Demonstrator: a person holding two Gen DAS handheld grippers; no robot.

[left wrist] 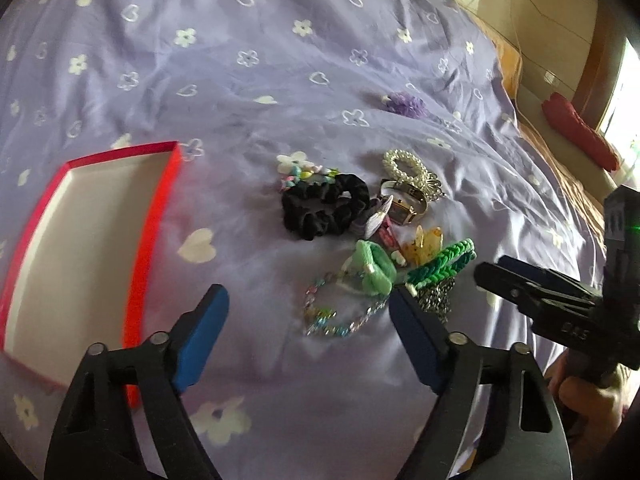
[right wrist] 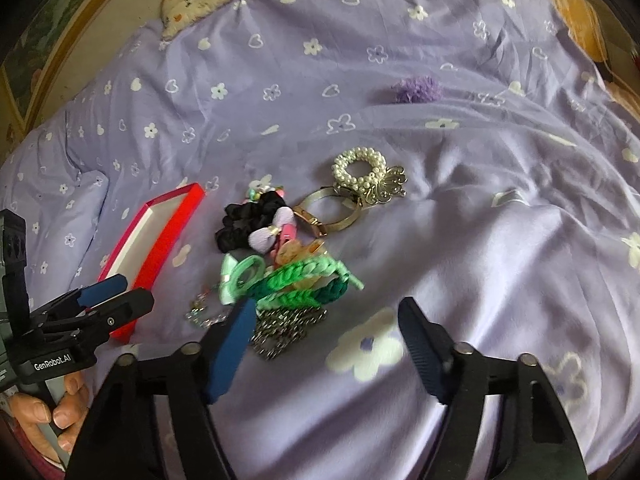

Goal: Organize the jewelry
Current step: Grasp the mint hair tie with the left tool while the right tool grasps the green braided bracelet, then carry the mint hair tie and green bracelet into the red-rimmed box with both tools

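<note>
On the left of the purple flowered bedspread (left wrist: 280, 60) lies a shallow red box (left wrist: 154, 216) with a white inside, open side up and holding nothing. To its right is a loose heap of jewelry and hair things: a black scrunchie (left wrist: 324, 210) with small pastel beads at its far edge, a pearl bracelet (left wrist: 402, 166) at the far side, a gold watch (left wrist: 404, 208) beside it, a pale green scrunchie (left wrist: 372, 272), a green braided band (left wrist: 440, 266), a silver chain (right wrist: 286, 330) nearest, and a sparkly beaded bracelet (left wrist: 332, 316) on the near left. A purple pompom (left wrist: 404, 104) sits alone, well apart on the far side.

The left gripper (left wrist: 308, 308) hangs low over the near edge of the heap, jaws spread wide, holding nothing, the beaded bracelet between them. The right gripper (right wrist: 326, 314), also wide and holding nothing, points at the heap's near right side, its left finger just beside the chain.

Bare bedspread stretches right of the heap and between heap and box.
</note>
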